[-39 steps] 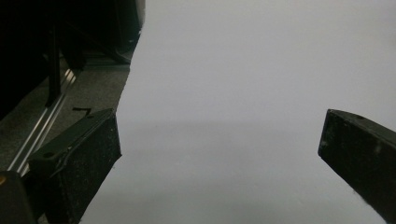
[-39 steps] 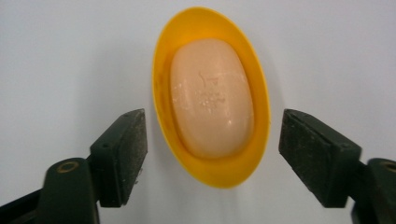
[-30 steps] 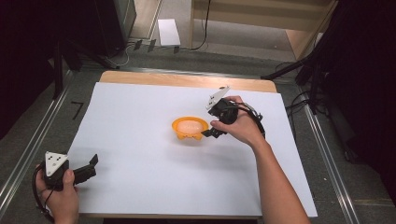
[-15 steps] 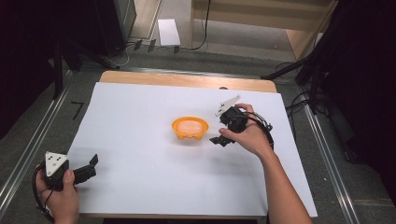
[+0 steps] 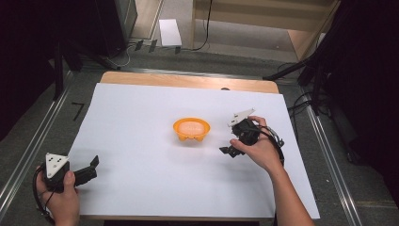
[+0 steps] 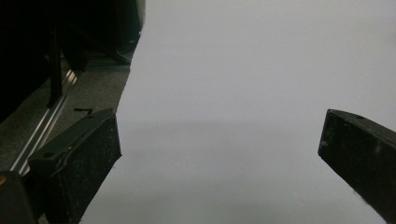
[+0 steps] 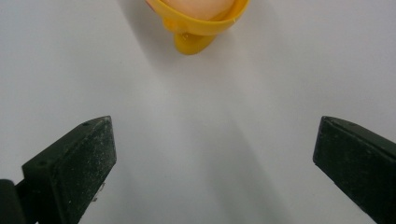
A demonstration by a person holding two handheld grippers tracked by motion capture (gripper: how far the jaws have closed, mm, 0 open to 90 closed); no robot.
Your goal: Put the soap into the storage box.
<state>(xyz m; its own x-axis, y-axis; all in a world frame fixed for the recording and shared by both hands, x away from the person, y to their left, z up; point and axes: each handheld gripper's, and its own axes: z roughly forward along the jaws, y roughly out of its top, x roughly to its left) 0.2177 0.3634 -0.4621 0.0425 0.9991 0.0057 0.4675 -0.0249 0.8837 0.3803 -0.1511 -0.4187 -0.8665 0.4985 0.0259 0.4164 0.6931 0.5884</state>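
right gripper (image 5: 231,143) | jaws just opened, empty | withdrawn from orange bowl (image 5: 191,129)

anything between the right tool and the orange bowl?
Nothing visible. In the high view the right tool sits to the right of the orange bowl, apart from it, with bare white sheet between them. The right gripper view shows its jaws wide open, nothing between them, the bowl ahead.

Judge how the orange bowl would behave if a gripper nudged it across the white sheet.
The orange bowl looks like thin plastic, so it is probably light and would slide easily on the smooth white sheet. Its wide, low shape suggests it is unlikely to tip. Its small feet might catch slightly.
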